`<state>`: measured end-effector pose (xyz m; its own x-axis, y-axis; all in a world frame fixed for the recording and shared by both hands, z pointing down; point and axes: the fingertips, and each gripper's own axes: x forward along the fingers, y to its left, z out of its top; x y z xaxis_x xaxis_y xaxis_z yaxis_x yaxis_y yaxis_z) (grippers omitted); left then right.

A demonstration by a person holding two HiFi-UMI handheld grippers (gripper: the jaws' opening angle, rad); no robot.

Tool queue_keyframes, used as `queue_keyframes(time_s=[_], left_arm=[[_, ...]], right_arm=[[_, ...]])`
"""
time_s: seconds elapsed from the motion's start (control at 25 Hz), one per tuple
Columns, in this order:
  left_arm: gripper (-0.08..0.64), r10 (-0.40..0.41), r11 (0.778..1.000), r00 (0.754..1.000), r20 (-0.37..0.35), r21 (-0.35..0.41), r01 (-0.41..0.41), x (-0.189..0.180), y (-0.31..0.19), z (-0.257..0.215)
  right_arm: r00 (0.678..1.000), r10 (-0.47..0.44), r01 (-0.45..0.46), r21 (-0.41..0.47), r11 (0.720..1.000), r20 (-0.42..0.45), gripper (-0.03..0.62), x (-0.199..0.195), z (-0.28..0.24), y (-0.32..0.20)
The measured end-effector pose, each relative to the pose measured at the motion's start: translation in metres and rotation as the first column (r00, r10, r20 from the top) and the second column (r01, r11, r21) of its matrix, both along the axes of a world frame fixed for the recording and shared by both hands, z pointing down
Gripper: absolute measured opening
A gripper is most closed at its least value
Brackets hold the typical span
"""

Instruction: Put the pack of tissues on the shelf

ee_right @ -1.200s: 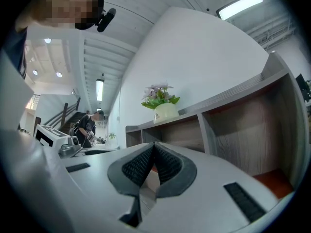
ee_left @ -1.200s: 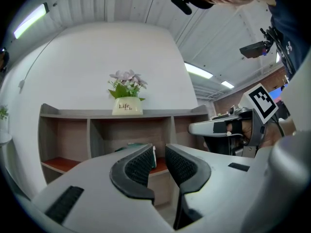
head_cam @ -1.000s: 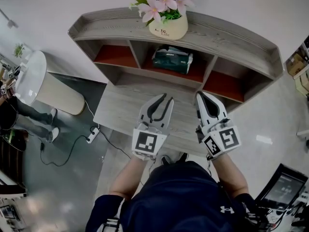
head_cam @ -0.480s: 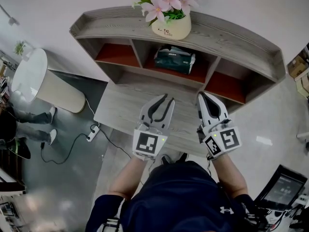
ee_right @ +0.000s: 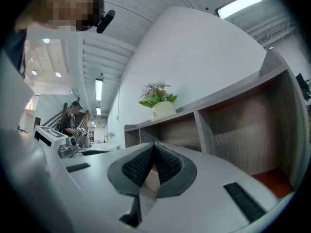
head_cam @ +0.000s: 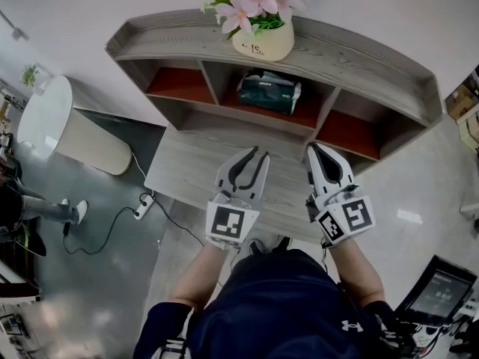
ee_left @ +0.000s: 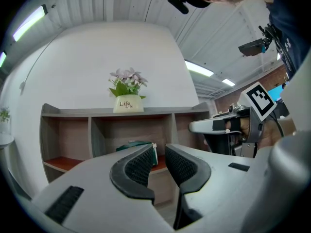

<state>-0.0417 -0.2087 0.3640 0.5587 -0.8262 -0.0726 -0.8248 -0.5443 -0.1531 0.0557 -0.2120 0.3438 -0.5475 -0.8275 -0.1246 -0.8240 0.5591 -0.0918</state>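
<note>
The dark green pack of tissues point(head_cam: 269, 92) lies in the middle compartment of the grey wooden shelf point(head_cam: 352, 58), and shows past the jaws in the left gripper view point(ee_left: 136, 145). My left gripper point(head_cam: 258, 152) hovers over the desk point(head_cam: 187, 170) in front of the shelf, shut and empty, pointing at the middle compartment point(ee_left: 159, 149). My right gripper point(head_cam: 311, 146) is beside it on the right, also shut with nothing between its pads point(ee_right: 154, 144). Both stay well short of the shelf.
A cream pot of pink flowers point(head_cam: 262, 42) stands on the shelf top. The left and right compartments hold nothing. A white cylinder-shaped stand point(head_cam: 52, 122) and a power strip with cable point(head_cam: 142, 209) are on the floor at left. A person's legs point(head_cam: 45, 212) show at the left edge.
Both grippers have kept still. The person on the floor at left has walked further toward the left edge.
</note>
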Motion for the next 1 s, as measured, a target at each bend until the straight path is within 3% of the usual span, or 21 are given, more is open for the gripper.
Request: queue_keyframes(time_s=[0.32, 0.68, 1.0], left_arm=[[0.089, 0.019, 0.999, 0.999, 0.05, -0.027, -0.017, 0.005, 0.003, 0.01], [0.087, 0.014, 1.0, 1.0, 0.009, -0.008, -0.014, 0.007, 0.003, 0.006], [0.087, 0.015, 0.999, 0.996, 0.09, -0.044, -0.011, 0.008, -0.004, 0.014]], right_arm=[[1.0, -0.006, 0.006, 0.004, 1.0, 0.005, 0.009, 0.001, 0.0, 0.001], [1.0, -0.013, 0.013, 0.01, 1.0, 0.019, 0.009, 0.003, -0.001, 0.003], [1.0, -0.018, 0.017, 0.019, 1.0, 0.017, 0.009, 0.006, -0.004, -0.003]])
